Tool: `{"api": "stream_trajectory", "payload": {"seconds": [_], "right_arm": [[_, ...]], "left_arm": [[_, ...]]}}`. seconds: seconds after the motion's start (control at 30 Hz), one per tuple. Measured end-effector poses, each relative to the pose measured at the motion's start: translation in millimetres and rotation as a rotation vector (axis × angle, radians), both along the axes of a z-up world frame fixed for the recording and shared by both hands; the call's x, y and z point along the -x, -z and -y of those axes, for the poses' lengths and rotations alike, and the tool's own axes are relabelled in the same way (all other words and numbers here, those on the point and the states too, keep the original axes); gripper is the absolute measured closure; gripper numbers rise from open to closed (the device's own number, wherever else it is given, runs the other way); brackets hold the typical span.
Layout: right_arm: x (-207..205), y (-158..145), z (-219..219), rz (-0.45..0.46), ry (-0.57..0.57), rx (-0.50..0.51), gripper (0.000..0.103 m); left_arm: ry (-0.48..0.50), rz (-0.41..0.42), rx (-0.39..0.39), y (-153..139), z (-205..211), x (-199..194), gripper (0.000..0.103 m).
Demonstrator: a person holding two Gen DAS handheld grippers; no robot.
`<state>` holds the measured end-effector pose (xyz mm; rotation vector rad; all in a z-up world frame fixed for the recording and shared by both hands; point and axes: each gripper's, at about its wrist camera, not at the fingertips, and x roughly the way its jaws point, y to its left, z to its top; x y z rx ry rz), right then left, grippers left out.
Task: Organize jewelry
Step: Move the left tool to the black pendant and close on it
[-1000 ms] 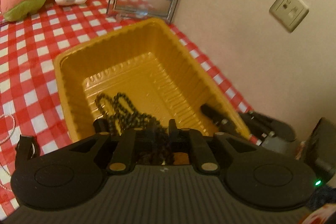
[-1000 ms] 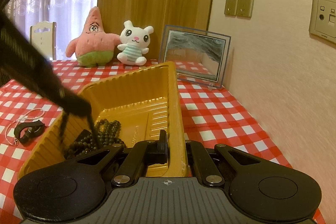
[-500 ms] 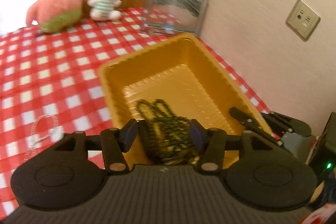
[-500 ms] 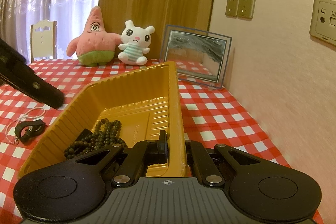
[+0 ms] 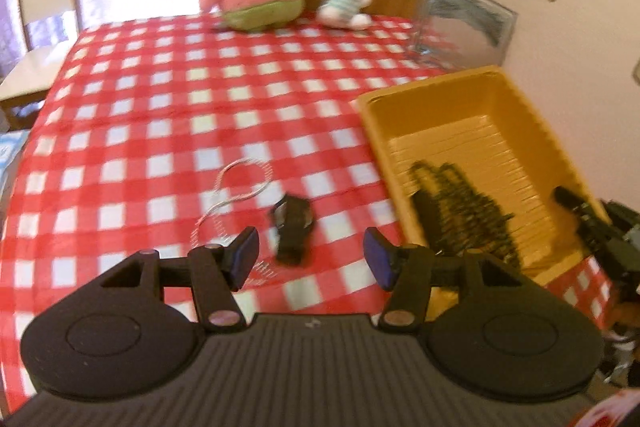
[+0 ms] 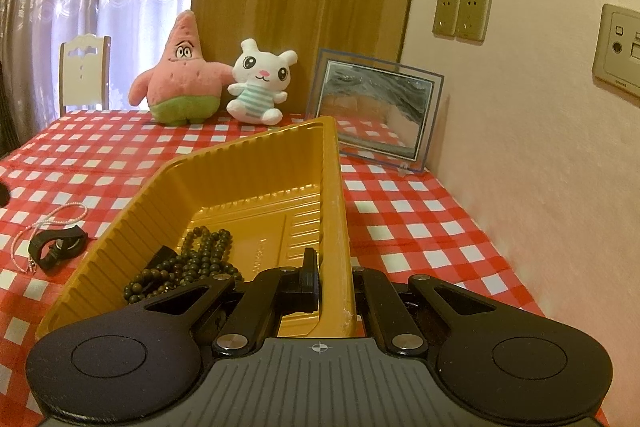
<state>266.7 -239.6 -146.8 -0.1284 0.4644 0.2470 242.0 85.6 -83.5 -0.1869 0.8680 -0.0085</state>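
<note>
A yellow plastic tray [image 6: 240, 147] stands on the red checked tablecloth, with a dark bead necklace [image 6: 196, 259] heaped in its near end. My right gripper [image 6: 332, 287] is shut on the tray's near right wall. My left gripper [image 5: 310, 251] hovers over the cloth left of the tray [image 5: 472, 95], its jaws opening and nothing between them. Just beyond its fingertips lies a black watch-like piece [image 5: 292, 227], with a thin pale chain [image 5: 236, 187] to its left. The necklace [image 5: 460, 211] and the right gripper's fingers [image 5: 592, 223] show at the right.
A pink starfish plush [image 6: 180, 79] and a white bunny plush [image 6: 260, 83] sit at the table's far edge. A glass picture frame [image 6: 376, 107] leans beside them by the wall. A white chair [image 5: 44, 7] stands at the far left.
My left gripper let go of the dark necklace in the tray, opened wide and swung left out of the tray over the cloth. The right gripper stayed put on the tray wall.
</note>
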Motion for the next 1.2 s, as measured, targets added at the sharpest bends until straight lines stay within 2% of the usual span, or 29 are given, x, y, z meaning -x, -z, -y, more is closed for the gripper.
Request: {"api": "stream_trajectory", "payload": {"seconds": [0.17, 0.4, 0.7, 0.8, 1.2], "right_arm": [[2, -1, 0, 0.001, 0.002, 0.009, 0.100], [5, -5, 2, 0.005, 0.020, 0.024, 0.100], [11, -9, 6, 0.012, 0.058, 0.052, 0.100], [13, -9, 8, 0.010, 0.069, 0.057, 0.100], [19, -11, 8, -0.001, 0.098, 0.066, 0.100]], "left_arm": [[-0.035, -0.035, 0.014, 16, -15, 15, 0.049], [-0.025, -0.049, 0.013, 32, -20, 21, 0.049], [0.064, -0.013, -0.036, 38, -9, 8, 0.049], [0.100, -0.004, -0.083, 43, -2, -2, 0.051], [0.174, -0.019, -0.165, 69, 12, -38, 0.055]]}}
